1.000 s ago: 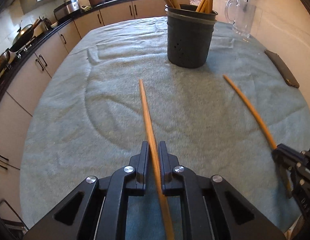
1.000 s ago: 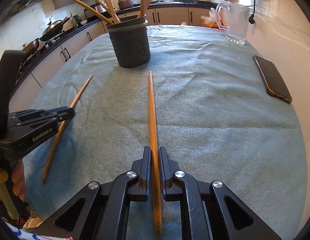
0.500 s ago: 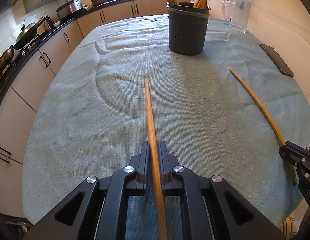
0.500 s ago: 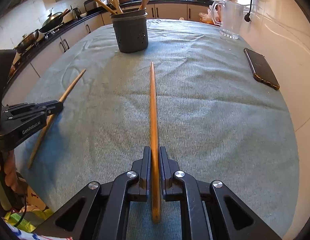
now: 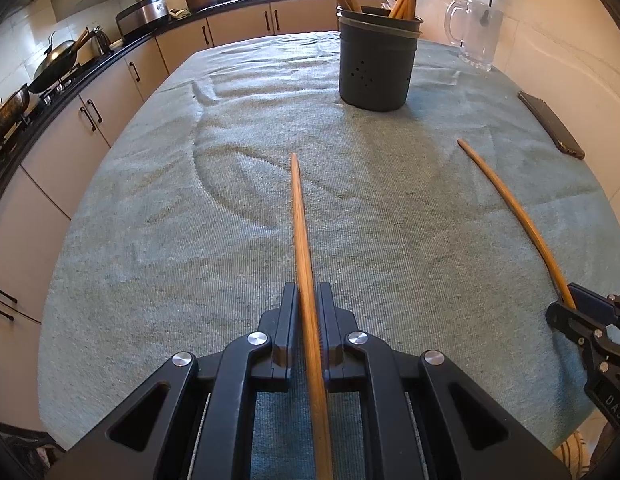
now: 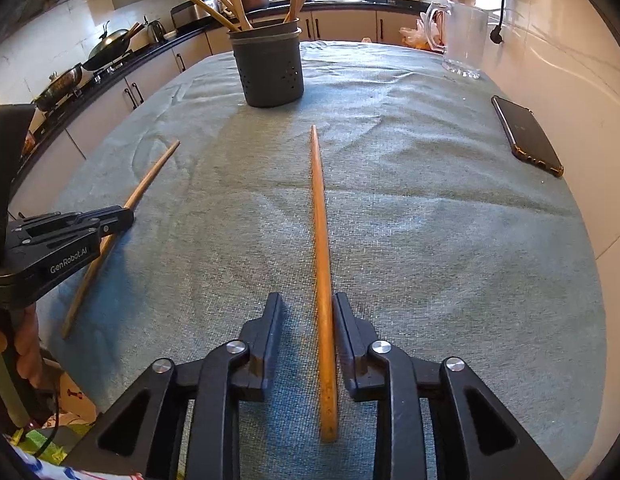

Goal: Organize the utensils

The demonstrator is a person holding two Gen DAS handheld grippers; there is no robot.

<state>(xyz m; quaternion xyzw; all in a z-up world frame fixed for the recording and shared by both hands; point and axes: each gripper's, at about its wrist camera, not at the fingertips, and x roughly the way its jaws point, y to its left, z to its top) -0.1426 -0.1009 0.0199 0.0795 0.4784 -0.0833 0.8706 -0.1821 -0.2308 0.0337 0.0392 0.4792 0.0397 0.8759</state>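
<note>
- left wooden stick (image 5: 303, 264): long, thin, round, orange-brown. Points away toward the holder, far tip low over the teal cloth. Near part clamped between the pads of the left hand-held gripper (image 5: 308, 300).
- right wooden stick (image 6: 322, 272): same look, slightly tapered to the far tip. Lies flat on the cloth, lengthwise, near end blunt. Sits between the parted fingers of the right hand-held gripper (image 6: 305, 312), closer to the right one.
- utensil holder (image 6: 269, 66): dark grey cylinder, small holes in wall, upright at the far end, several wooden sticks fanned out inside.
</note>
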